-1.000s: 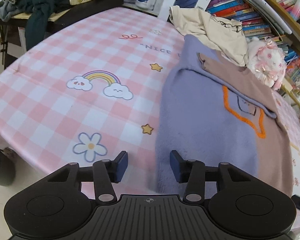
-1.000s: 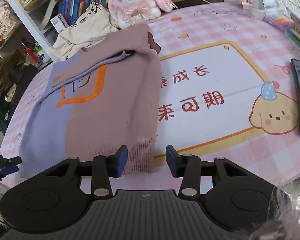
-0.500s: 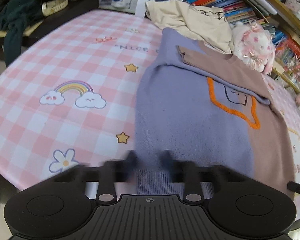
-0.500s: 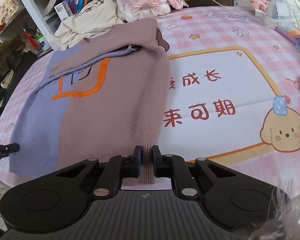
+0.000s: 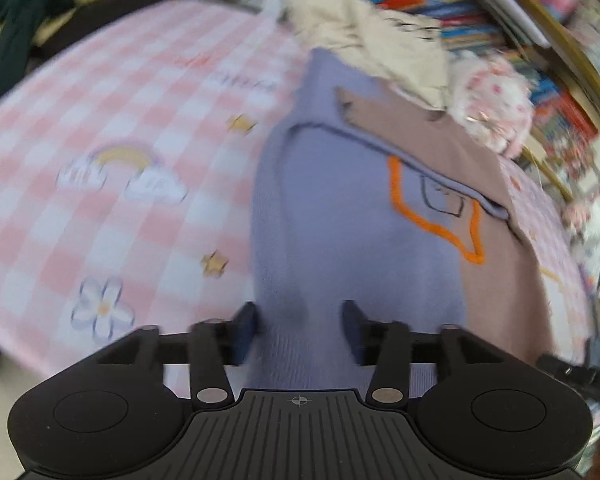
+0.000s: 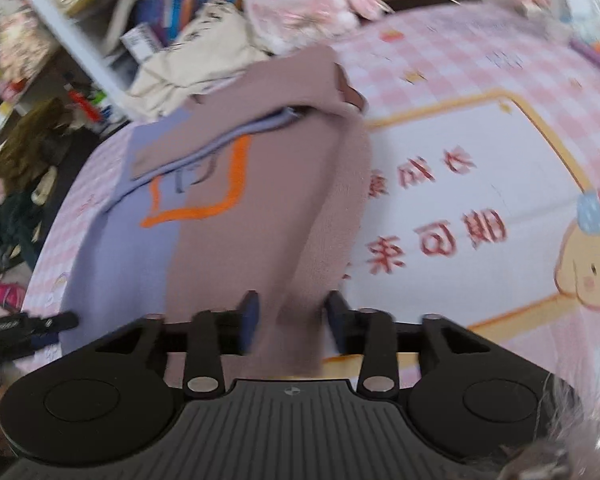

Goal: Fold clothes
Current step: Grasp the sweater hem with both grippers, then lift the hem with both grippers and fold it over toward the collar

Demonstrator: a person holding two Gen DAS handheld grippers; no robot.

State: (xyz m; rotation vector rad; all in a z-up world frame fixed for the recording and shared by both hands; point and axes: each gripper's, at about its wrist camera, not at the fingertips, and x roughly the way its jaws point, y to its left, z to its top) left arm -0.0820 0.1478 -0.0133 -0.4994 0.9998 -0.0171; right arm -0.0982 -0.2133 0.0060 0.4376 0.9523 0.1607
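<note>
A knit sweater, lilac on one half and dusty pink on the other, lies on the pink checked table cover with an orange outline motif and its sleeves folded across the chest. My left gripper sits at the lilac hem, its jaws apart with a lifted ridge of lilac knit running between them. My right gripper sits at the pink hem, jaws apart with a raised ridge of pink knit between them. Both views are motion-blurred.
A cream garment and a pink plush rabbit lie at the far end by shelves of books. Dark clothes hang at the far left. The table cover ends just below both grippers.
Both grippers moved in onto the sweater's hem. The right jaws were closed on the pink hem half a second ago and now stand apart. The hem cloth is raised in ridges.
</note>
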